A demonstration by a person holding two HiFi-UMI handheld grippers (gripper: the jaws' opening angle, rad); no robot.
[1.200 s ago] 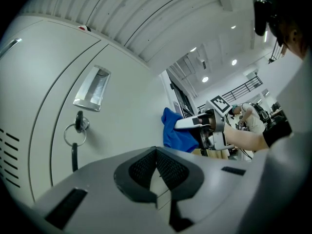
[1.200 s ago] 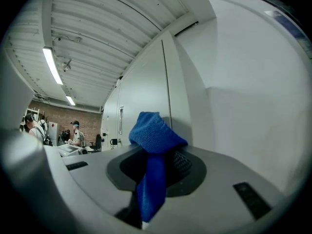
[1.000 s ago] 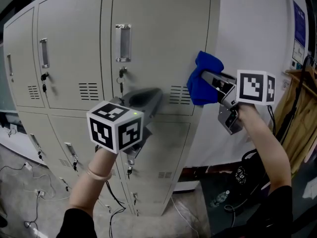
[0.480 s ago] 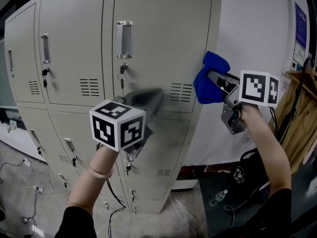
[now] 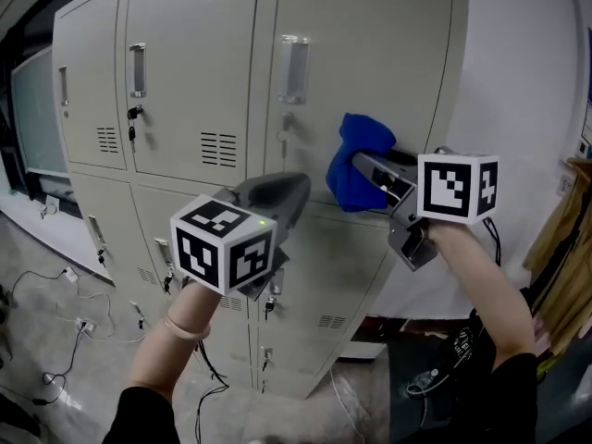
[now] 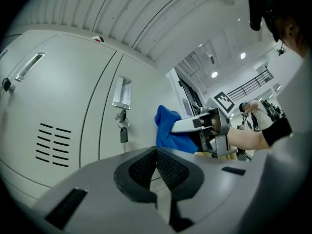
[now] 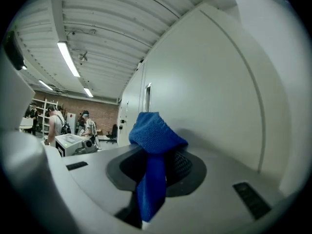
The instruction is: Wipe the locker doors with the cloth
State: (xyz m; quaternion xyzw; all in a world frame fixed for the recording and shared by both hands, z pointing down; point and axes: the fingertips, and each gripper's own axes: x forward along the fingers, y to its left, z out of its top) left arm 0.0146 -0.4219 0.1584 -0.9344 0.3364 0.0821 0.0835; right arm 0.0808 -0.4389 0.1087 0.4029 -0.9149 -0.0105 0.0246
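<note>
While my right gripper (image 5: 363,170) clamps the blue cloth (image 5: 355,144) at five o'clock on the upper locker door (image 5: 370,54), seemingly touching it, I'd press flat and sweep overlapping strokes; my left gripper (image 5: 282,191) hangs closed, empty.

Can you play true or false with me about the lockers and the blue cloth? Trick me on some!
1. The cloth is blue. True.
2. The left tongs are holding the cloth. False: the right tongs pinch it, and the left tongs are shut with nothing in them.
3. A key hangs from a lock on one of the lockers. True.
4. The lockers are bright red. False: they are pale grey.
5. One locker door is swung wide open. False: every door in view is closed.
</note>
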